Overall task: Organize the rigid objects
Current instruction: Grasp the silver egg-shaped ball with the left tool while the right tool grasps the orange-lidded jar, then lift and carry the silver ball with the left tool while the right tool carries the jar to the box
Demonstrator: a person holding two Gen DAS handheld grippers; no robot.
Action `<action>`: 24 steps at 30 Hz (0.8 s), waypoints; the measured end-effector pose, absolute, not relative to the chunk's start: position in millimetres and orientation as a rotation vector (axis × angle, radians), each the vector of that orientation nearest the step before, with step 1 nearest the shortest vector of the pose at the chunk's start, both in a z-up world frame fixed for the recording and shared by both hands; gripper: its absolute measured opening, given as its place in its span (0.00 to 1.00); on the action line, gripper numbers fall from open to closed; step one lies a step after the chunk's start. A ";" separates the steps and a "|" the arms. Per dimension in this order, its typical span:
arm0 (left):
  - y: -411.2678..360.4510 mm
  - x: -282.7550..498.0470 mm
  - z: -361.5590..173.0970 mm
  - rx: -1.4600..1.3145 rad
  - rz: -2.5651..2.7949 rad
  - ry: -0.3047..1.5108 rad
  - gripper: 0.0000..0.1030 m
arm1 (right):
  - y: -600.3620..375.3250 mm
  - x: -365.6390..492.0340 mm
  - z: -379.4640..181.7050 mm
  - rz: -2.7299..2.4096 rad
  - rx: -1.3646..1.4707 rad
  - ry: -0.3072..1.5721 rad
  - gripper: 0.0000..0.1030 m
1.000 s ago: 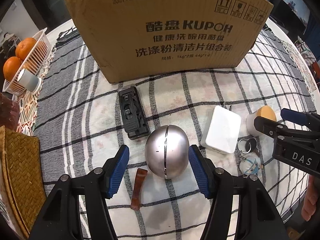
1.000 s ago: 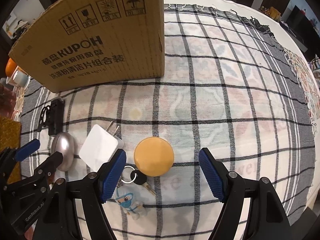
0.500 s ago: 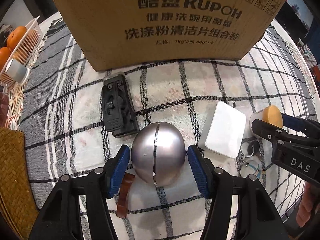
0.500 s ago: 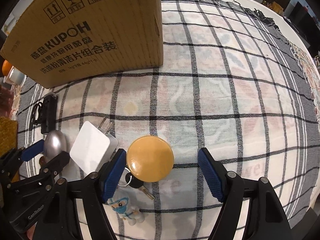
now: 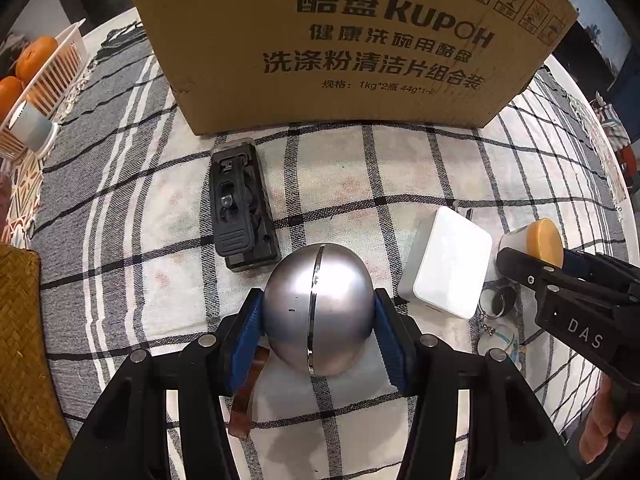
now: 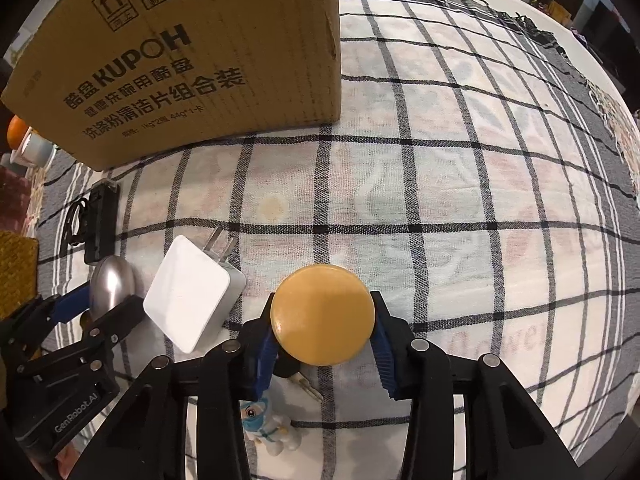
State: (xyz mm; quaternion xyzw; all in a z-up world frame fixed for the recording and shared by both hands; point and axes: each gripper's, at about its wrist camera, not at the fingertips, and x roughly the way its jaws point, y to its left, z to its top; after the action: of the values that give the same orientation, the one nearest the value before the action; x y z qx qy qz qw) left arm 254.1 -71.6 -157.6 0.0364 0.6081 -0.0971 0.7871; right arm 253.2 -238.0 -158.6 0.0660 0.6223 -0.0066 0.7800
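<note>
Both tools point steeply down at the bench, each closing around its own object. My left tool [image 5: 318, 320] has its blue pads against the flanks of the brushed-metal sphere with a chrome seam [image 5: 318, 308]; the jaws are closing, and I judge the grip nearly set. I take it across its widest part so the round body cannot squirt out. My right tool [image 6: 322, 338] is closing on the small white jar with a flat amber lid [image 6: 323, 314], pads touching the lid's rim on both sides.

Between the two sits the white square plug adapter [image 6: 188, 306], prongs aimed at the large brown cardboard carton with black print [image 5: 352, 40] standing toward the far edge of the bench. A black rectangular clip-like device [image 5: 242, 210] lies just before the carton, and a key ring with a little figure charm [image 6: 268, 426] lies under my right tool, near the bench's near edge. I reckon the carton is the destination, so both picks start on the checked cloth [image 6: 440, 200] close in front of it.
</note>
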 end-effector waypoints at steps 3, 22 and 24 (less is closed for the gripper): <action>-67.9 249.8 -149.1 0.079 -0.212 1.289 0.51 | -237.8 250.2 -155.7 -0.015 0.149 1.335 0.41; -77.1 236.2 -83.4 0.060 -0.242 1.144 0.51 | -234.1 226.3 -96.1 0.015 0.148 1.212 0.41; -75.2 235.9 -76.3 0.060 -0.241 1.126 0.51 | -230.7 221.8 -86.6 0.016 0.141 1.192 0.41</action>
State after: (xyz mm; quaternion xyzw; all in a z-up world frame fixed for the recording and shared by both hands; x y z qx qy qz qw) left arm 235.9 -75.2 -76.3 0.0283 0.5324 -0.1139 0.8383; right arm 221.8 -230.7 -86.6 0.0666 0.5610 0.0075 0.8251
